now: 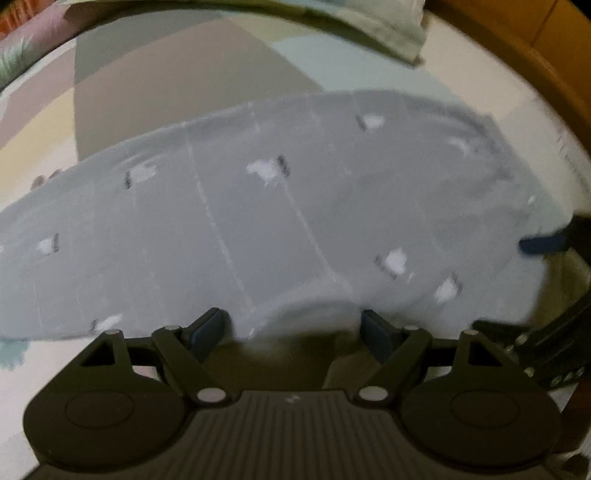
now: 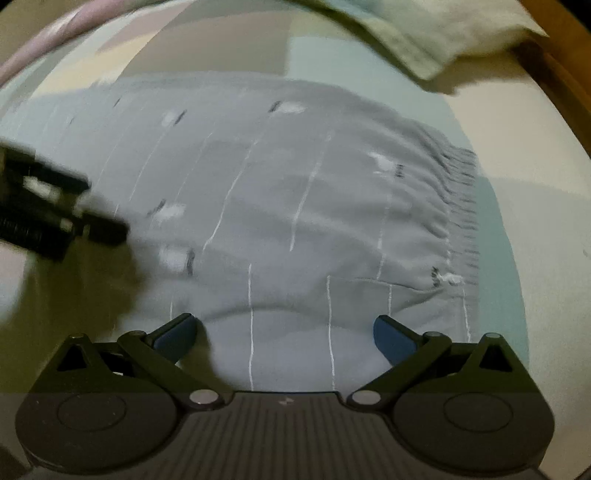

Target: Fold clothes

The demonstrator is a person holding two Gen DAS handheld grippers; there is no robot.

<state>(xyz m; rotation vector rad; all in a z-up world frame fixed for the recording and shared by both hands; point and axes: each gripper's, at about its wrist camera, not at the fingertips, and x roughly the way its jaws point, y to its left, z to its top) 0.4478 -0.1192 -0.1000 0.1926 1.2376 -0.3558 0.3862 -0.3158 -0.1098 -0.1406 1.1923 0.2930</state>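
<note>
The left gripper (image 1: 293, 328) hangs low over the near edge of the grey garment (image 1: 258, 221), its jaws spread wide apart with nothing between them; the cloth's hem bulges up into the gap but the blue pads (image 1: 207, 332) do not close on it. The right gripper (image 2: 286, 332) is likewise spread wide, its jaws standing over the garment (image 2: 277, 206) with cloth running between and under them, not pinched.

From the right wrist view, the left gripper (image 2: 107, 229) shows as a dark blurred shape at the left, over the garment's left part. From the left wrist view, the right gripper's blue tip (image 1: 543, 243) pokes in at the garment's right edge.

The garment lies spread flat on a patterned bedsheet (image 1: 147, 92) of pale blocks (grey, cream, light blue). It is grey with thin white stripes and small white patches; its gathered waistband (image 2: 458, 206) sits at the right side. Bare sheet lies open beyond the far edge and to the right. A pale green folded cloth (image 2: 424, 33) rests at the far right corner, apart from the garment, beside a wooden frame (image 2: 554, 74).
</note>
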